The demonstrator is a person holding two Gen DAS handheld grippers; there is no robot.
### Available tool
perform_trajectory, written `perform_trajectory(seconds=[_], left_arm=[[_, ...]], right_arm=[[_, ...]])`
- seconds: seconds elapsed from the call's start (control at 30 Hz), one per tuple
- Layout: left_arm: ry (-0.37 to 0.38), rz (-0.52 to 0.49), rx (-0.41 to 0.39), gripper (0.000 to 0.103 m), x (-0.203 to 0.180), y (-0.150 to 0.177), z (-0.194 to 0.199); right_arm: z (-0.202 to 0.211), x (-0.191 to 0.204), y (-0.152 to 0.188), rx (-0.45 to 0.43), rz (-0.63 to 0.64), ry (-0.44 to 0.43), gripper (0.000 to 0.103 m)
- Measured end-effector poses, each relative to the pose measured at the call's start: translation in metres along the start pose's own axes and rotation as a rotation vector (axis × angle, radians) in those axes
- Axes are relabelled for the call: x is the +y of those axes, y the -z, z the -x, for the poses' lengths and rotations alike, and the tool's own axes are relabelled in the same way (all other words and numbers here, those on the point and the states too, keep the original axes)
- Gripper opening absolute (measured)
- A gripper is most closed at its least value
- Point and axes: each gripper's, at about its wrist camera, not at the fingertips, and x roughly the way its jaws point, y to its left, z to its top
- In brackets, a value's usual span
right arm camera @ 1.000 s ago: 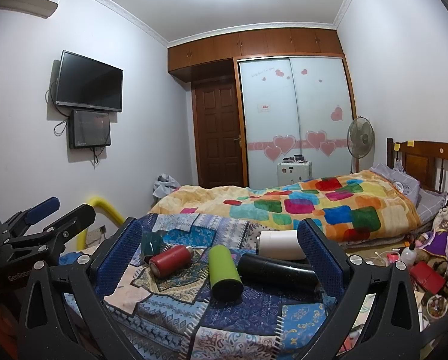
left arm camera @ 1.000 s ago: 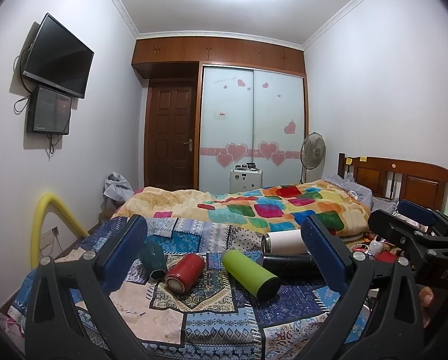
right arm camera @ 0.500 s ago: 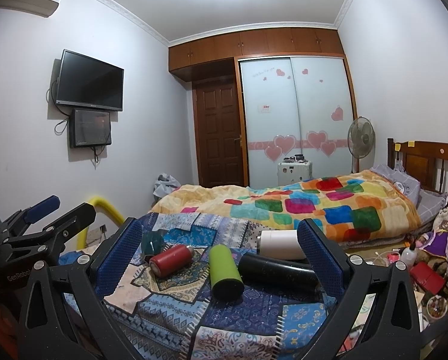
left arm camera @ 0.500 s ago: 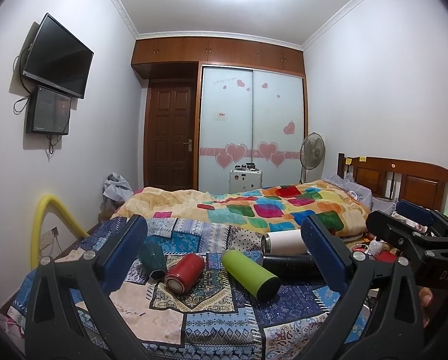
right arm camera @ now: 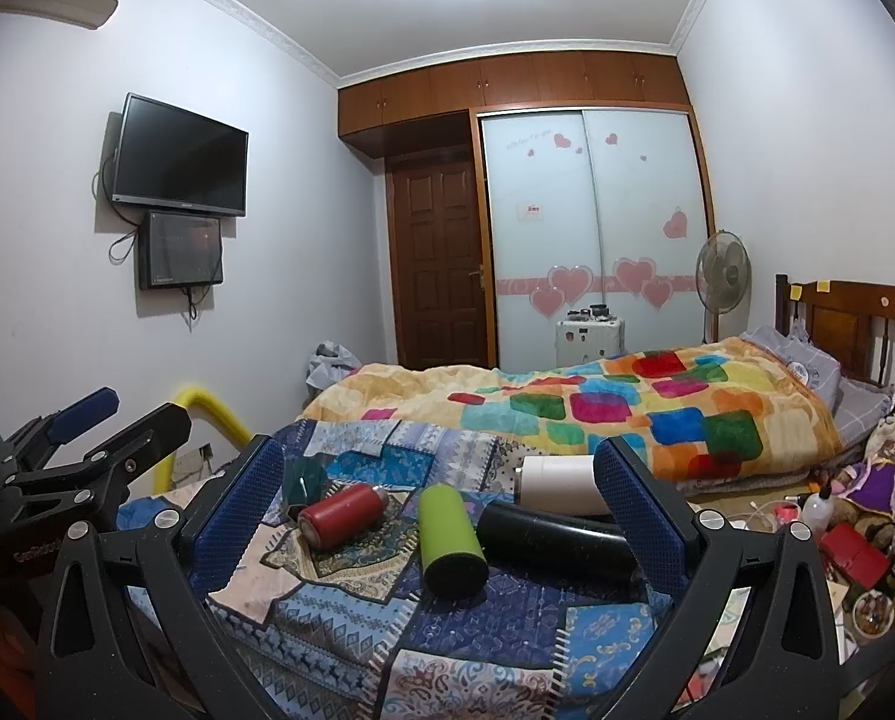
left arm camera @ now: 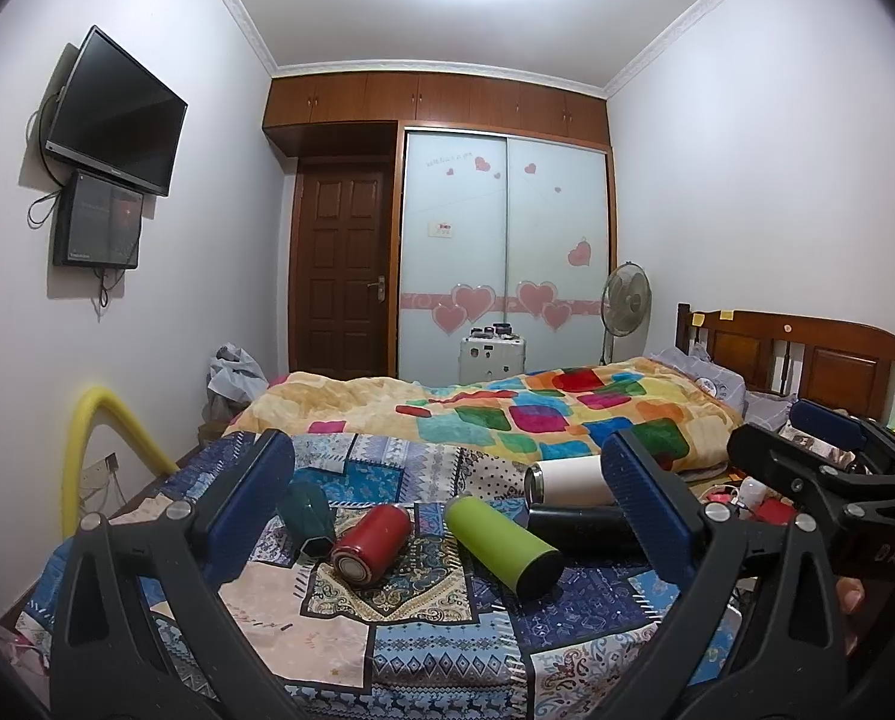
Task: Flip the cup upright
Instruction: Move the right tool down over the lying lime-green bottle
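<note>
Several cups lie on their sides on a patchwork cloth (left arm camera: 351, 636): a dark green faceted cup (left arm camera: 308, 516), a red cup (left arm camera: 371, 543), a lime green cup (left arm camera: 500, 542), a black cup (left arm camera: 582, 528) and a white cup (left arm camera: 567, 483). They also show in the right wrist view: dark green (right arm camera: 303, 479), red (right arm camera: 342, 514), lime (right arm camera: 449, 540), black (right arm camera: 555, 540), white (right arm camera: 558, 485). My left gripper (left arm camera: 447, 504) is open and empty, held short of the cups. My right gripper (right arm camera: 438, 510) is open and empty, likewise short of them.
A bed with a colourful quilt (left arm camera: 507, 414) lies behind the cloth. A wooden headboard (left arm camera: 807, 354) stands at right. A yellow foam tube (left arm camera: 96, 438) arches at left. Clutter covers the floor at right (right arm camera: 849, 546). A fan (right arm camera: 720, 276) stands by the wardrobe.
</note>
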Motion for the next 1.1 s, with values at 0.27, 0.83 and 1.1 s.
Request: perform_trajectory(seconds=[0.27,0.83,1.1], left_arm=[[-0.019,0.029,0.061,0.103,0.012,0.012,-0.025],[-0.105,-0.007,0.363,0.103,0.061,0.077,-0.148],[-0.043,-0.002,0.412,0.103,0.064,0.095,-0.175]], right_arm=[[-0.038,-0.007,0.016,0.105,-0.004,-0.012,0.103],[-0.193,-0.019,0.065,0.540,0.065,-0.085,0.091],[-0.248,-0.007,0.083,0.755,0.138,-0.175,0.074]])
